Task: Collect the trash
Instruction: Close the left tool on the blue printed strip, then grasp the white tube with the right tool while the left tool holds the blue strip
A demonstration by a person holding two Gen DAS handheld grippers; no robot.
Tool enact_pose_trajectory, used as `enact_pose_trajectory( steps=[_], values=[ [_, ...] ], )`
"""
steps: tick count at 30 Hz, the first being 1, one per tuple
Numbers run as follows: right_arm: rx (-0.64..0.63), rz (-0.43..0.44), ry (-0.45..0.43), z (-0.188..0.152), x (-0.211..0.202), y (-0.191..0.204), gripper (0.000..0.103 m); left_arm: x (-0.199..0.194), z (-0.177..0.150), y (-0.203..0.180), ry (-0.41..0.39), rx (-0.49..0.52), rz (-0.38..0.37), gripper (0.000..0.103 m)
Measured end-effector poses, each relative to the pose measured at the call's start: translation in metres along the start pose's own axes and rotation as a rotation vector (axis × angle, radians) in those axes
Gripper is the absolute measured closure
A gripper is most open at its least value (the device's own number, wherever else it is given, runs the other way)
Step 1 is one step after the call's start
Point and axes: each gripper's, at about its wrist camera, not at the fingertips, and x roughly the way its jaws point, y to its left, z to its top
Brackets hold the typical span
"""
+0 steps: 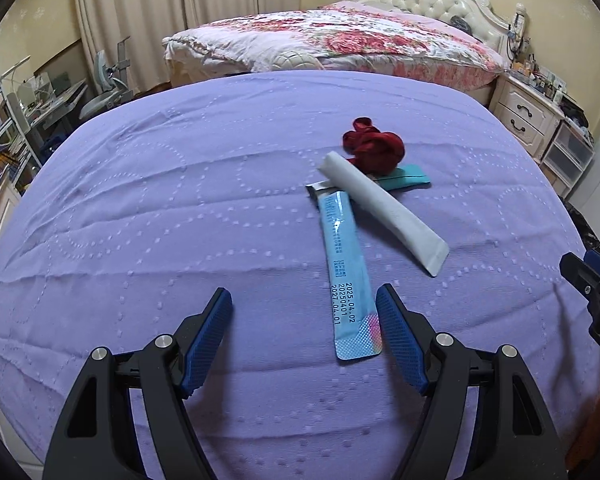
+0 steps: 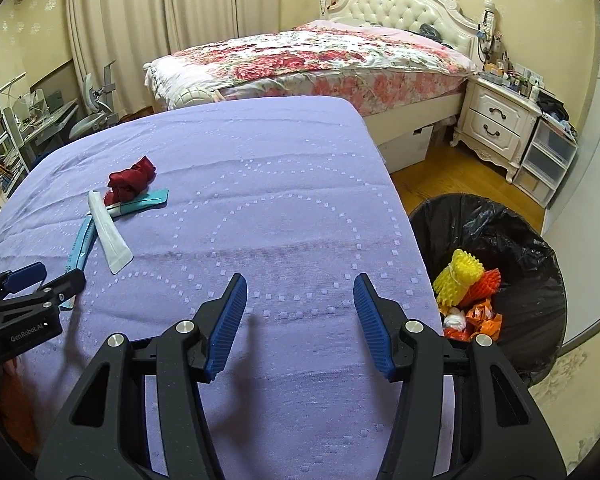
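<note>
The desk wears a lilac cloth stitched with dotted circles. On it lie a light blue sachet with dark print and an iridescent end, a plain white sachet, a teal packet and a crumpled dark red wrapper. Beside the desk, the bin has a glossy black liner holding yellow netting and orange scraps. The bed has a pink-and-red floral quilt.

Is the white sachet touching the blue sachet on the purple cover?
Touching. The left wrist view shows the white sachet lying across the upper end of the blue sachet, overlapping it with no gap visible.
</note>
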Motion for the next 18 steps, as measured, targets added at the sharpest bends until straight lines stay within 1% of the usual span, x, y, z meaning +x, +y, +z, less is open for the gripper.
enact_pose_trajectory(
  steps=[5,6,8,9,10,12,13,14,18],
  values=[
    [-0.001,0.0,0.002,0.0,0.0,0.0,0.049,0.003,0.007,-0.006,-0.01,-0.008,-0.016,0.031],
    [-0.002,0.001,0.003,0.0,0.0,0.001,0.049,0.004,0.009,-0.008,-0.014,-0.002,-0.02,0.034],
    [-0.007,0.0,0.005,0.0,0.0,0.003,0.049,0.007,0.01,-0.01,-0.023,0.013,-0.012,0.043],
    [-0.01,0.001,0.006,0.001,0.0,0.004,0.049,0.007,0.011,-0.01,-0.028,0.017,-0.021,0.05],
    [-0.01,0.002,0.005,0.001,0.0,0.005,0.049,0.006,0.011,-0.011,-0.033,0.021,-0.026,0.054],
    [-0.013,0.008,0.004,0.002,0.0,0.008,0.049,0.004,0.009,-0.009,-0.043,0.033,-0.026,0.072],
    [-0.015,0.012,0.004,0.002,0.0,0.01,0.049,0.004,0.009,-0.009,-0.046,0.037,-0.023,0.078],
    [-0.02,0.018,0.003,0.003,0.0,0.013,0.049,0.004,0.009,-0.008,-0.049,0.04,-0.023,0.082],
    [-0.054,0.043,0.006,0.004,0.001,0.03,0.049,0.001,0.007,0.001,-0.056,0.024,-0.044,0.083]
  ],
)
